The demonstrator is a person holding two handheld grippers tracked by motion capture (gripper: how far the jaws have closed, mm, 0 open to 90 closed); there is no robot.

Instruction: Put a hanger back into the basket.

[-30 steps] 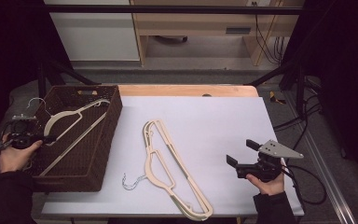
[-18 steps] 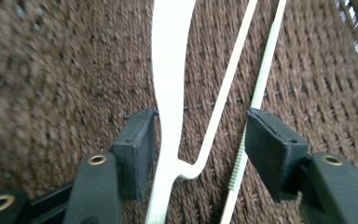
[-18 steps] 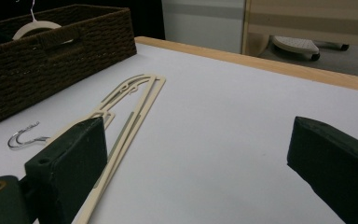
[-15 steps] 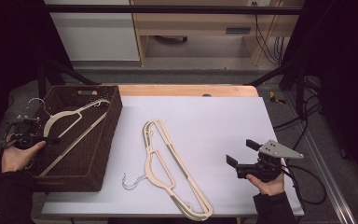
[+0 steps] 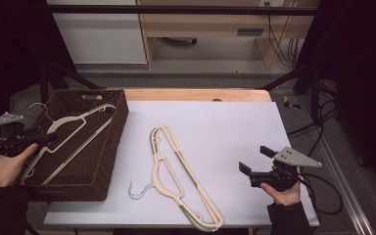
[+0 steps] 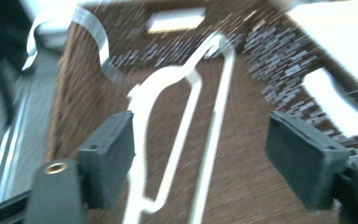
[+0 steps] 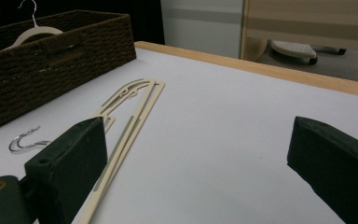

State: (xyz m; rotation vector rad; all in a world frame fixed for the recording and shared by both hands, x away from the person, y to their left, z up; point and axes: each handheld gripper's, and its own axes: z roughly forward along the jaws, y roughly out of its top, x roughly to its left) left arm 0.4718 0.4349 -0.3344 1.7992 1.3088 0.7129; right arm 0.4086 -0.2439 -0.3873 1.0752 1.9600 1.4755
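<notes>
One hanger (image 5: 73, 137) sits in the basket (image 5: 108, 161); my left claw (image 5: 46, 140) has just been opening, nothing between its jaws. Two hangers (image 5: 178, 178) remain on the counter (image 5: 235, 127). Right claw (image 5: 254, 159) open, empty.

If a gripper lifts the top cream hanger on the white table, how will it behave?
The thin cream hanger with a metal hook looks stiff and probably light. Lying flat on the smooth white table, it may slide when pushed. It overlaps a second cream hanger, so the two might snag.
</notes>
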